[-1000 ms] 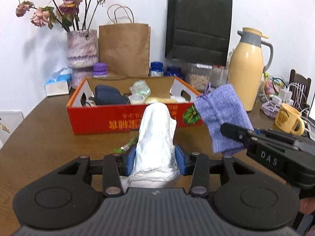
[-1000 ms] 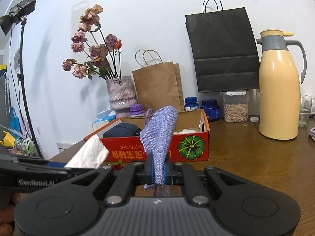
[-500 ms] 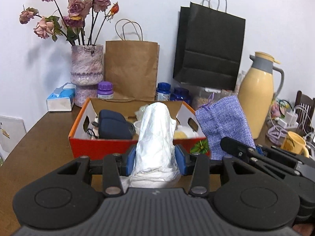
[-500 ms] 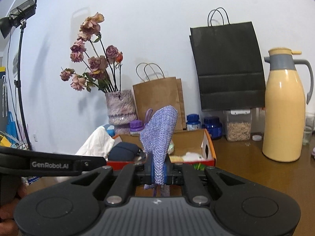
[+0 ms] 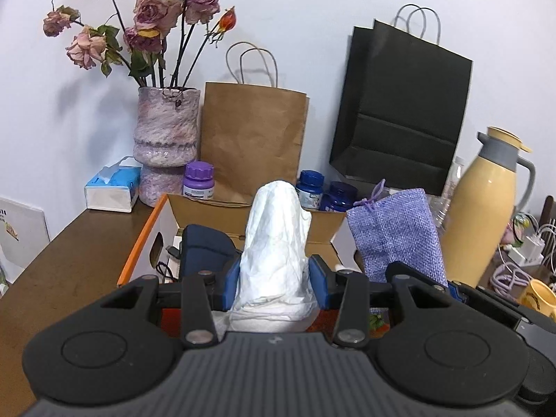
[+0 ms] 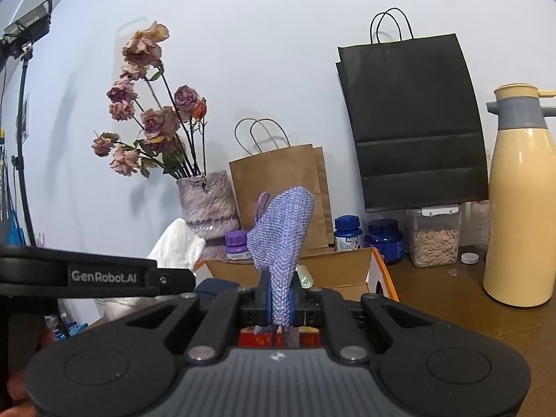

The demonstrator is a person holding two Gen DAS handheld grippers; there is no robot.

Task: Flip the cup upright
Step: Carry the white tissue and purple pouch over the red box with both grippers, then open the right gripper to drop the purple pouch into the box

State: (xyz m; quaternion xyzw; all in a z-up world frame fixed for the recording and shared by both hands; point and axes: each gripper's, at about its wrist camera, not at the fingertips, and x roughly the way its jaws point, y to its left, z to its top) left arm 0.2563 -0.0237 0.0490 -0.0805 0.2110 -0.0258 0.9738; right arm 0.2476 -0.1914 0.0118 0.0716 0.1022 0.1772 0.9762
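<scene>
The only cup I can spot is the yellow mug, way down at the lower right edge of the left wrist view, sitting on the brown surface and mostly hidden behind the other tool. I honestly can't tell if it's tipped or standing. It looks ceramic, so my guess is stiff, a bit weighty, glazed and slick, and chippable if it's knocked. I'd pinch across the wall at the rim rather than the handle.

Neither tool is free for that, though. The left gripper has its fingers partly closed around a crumpled white bundle at centre frame. The right gripper is nearly closed, pinching a purple woven pouch that sticks up in the middle of its view. Both hang over the orange cardboard box, with the yellow thermos standing on the right, close behind the mug
</scene>
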